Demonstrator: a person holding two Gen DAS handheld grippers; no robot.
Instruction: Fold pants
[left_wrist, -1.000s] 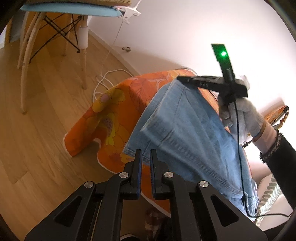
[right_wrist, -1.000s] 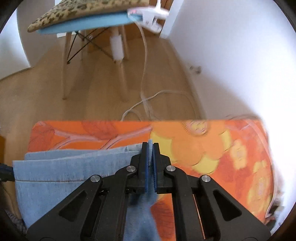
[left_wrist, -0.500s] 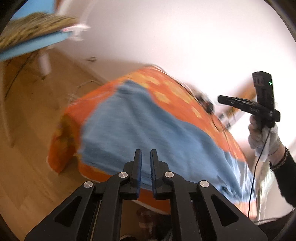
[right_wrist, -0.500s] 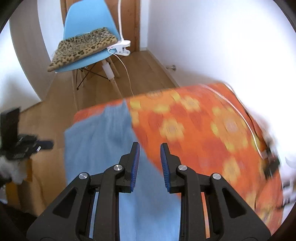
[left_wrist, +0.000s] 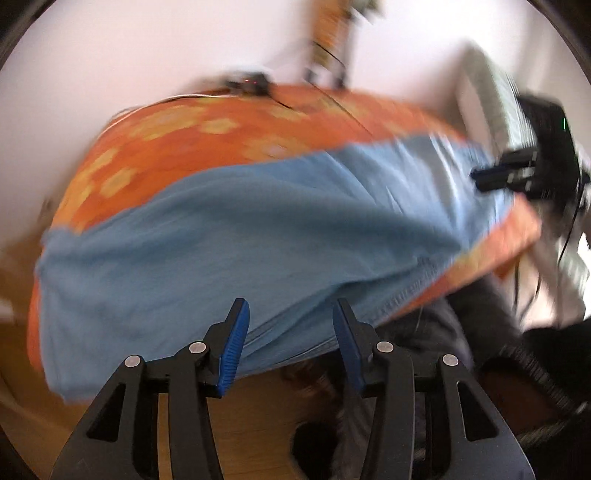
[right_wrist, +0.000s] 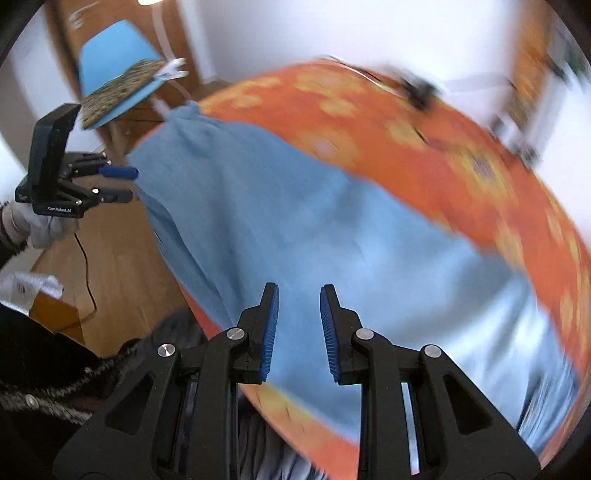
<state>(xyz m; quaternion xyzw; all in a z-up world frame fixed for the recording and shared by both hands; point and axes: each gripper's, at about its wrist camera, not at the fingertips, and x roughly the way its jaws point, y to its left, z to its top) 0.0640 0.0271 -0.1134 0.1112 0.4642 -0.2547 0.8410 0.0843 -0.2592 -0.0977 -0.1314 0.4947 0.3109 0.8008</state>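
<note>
Both my views are motion-blurred; pants (left_wrist: 229, 236) fill mid-frame, lower right edge cut off. Left hand-held gripper (left_wrist: 290, 332) and right hand-held gripper (right_wrist: 298, 321) both gape, empty.

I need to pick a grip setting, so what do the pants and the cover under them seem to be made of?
Pants: likely light blue denim, matte, with a stitched seam along the near edge. Cover: orange floral printed cloth, apparently thin woven fabric draping over the edge. Blur hides the weave.

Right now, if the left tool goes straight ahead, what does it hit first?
Most likely the blue pants lying on the orange cloth. The open left tool points at their near edge; blur makes depth unclear.
</note>
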